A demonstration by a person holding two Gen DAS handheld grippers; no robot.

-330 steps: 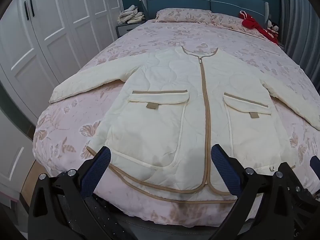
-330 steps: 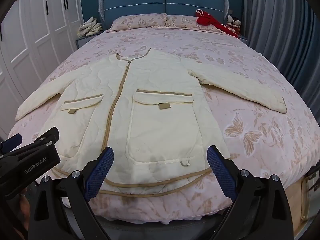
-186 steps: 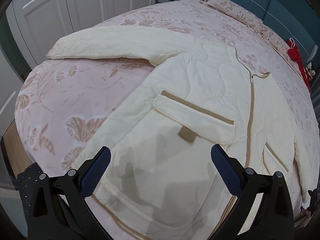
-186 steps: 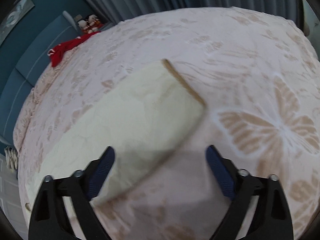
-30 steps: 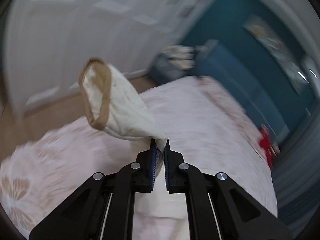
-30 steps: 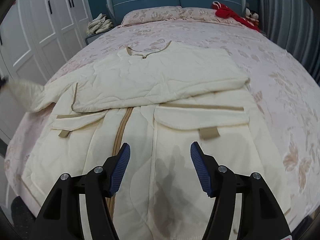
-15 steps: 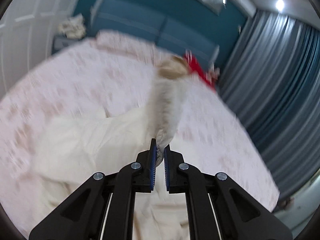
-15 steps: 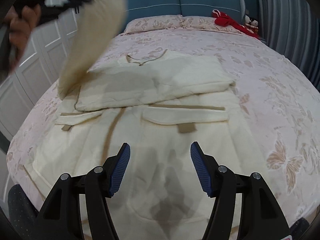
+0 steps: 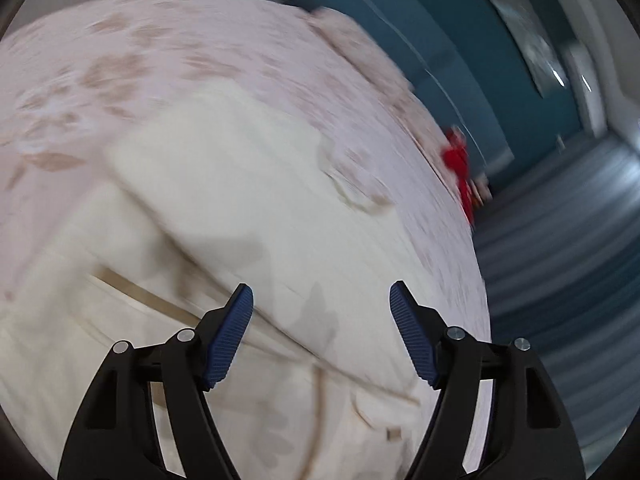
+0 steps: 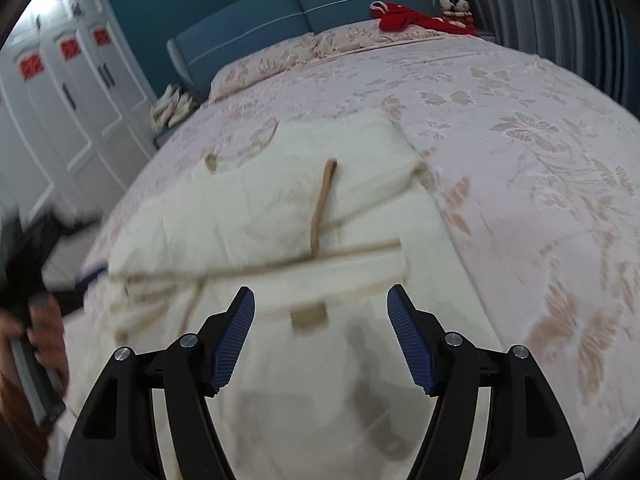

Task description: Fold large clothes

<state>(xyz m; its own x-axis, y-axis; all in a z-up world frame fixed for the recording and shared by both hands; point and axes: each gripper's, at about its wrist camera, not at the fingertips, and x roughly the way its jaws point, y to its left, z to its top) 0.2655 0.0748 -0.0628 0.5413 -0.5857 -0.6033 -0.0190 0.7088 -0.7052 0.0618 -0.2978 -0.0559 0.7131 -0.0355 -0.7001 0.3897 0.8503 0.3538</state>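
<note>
Left wrist view: the left gripper (image 9: 321,336) is held over the cream jacket (image 9: 248,216), fingers spread wide, nothing between them.
Jacket here: it is seen heavily blurred on the pink bed (image 9: 120,40), stretching toward the foot edge; seams cannot be made out sharply.
Right wrist view: the right gripper (image 10: 321,340) is poised above the pocket flap (image 10: 320,280), fingers wide apart and empty.
Sleeves: both appear laid across the chest, a tan cuff (image 10: 322,208) lying on top, left of the bed's middle.
Left hand: a hand (image 10: 44,332) is glimpsed at the bed's left edge, blurred.
Risk: the stacked sleeves look loosely piled; a hem lifted unevenly could slide them off.
Risk, second: the padded fabric may spring open if it is pinched too shallowly.
</note>
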